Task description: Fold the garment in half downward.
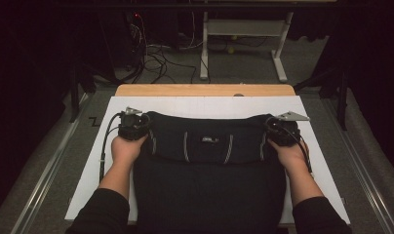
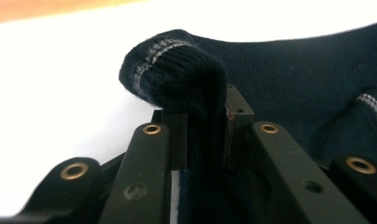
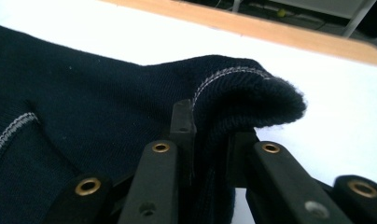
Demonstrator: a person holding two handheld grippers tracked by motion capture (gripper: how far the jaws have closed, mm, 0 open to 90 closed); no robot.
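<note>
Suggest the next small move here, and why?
Probably carry the fold forward and lay it flat. Left gripper and right gripper each pinch a corner of the dark garment, its near part already doubled over on the white board.

A lab or test room is showing here, dimly lit. A white board point(image 1: 88, 161) is lying on a wooden table point(image 1: 205, 90), grey carpet point(image 1: 244, 63) is covering the floor, loose cables point(image 1: 158, 58) are trailing beyond it, and the white metal legs of another desk point(image 1: 280, 53) are standing behind.
</note>
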